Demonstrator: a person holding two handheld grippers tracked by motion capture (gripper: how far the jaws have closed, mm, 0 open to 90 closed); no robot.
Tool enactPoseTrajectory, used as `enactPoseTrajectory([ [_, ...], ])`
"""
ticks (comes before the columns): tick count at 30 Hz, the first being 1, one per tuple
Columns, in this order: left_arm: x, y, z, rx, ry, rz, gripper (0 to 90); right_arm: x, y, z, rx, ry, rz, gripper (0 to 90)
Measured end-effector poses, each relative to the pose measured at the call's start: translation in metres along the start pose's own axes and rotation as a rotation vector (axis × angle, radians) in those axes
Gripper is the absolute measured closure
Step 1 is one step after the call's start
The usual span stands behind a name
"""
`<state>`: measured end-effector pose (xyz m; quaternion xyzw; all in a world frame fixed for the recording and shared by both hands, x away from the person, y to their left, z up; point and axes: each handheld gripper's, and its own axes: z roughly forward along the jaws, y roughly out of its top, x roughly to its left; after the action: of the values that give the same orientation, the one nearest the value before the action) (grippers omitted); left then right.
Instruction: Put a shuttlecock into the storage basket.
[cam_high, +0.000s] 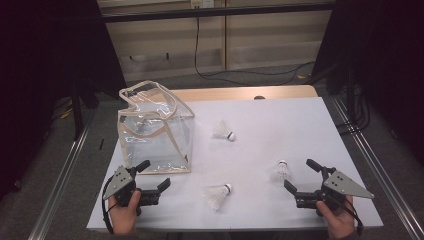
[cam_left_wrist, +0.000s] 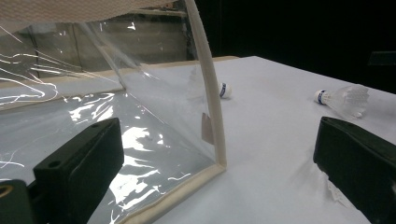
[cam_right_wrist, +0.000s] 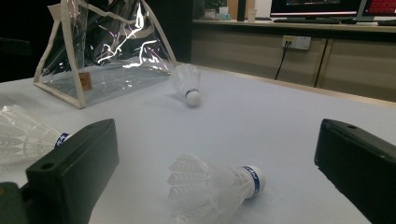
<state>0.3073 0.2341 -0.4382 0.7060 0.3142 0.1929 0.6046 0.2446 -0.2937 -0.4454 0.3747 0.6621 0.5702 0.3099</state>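
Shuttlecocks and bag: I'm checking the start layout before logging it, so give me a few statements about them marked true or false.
1. Three shuttlecocks lie on the table. True: one far, one near the middle, one on the right.
2. A shuttlecock is already inside the clear bag. False: all three lie outside it.
3. The right tongs grip a shuttlecock. False: they stand open, the shuttlecock lying free ahead of them.
4. The left tongs are open beside the bag's near corner. True.
5. The bag lies flat. False: it stands upright.

Three shuttlecocks (cam_high: 223, 131) (cam_high: 218, 195) (cam_high: 281, 169), one clear bag (cam_high: 155, 129), two grippers (cam_high: 155, 176) (cam_high: 302, 175)
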Motion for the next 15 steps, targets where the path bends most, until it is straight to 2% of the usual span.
enactPoseTrajectory([
  [9, -0.0024, 0.0011, 0.0010, -0.020, -0.013, -0.013, 1.8, 0.0015, 0.0003, 0.0010, -0.003, -0.011, -0.008, 0.0],
  [15, -0.0067, 0.0012, 0.0071, -0.021, -0.052, -0.015, 1.6, 0.0012, 0.0004, 0.0011, -0.007, -0.006, 0.000, 0.0],
])
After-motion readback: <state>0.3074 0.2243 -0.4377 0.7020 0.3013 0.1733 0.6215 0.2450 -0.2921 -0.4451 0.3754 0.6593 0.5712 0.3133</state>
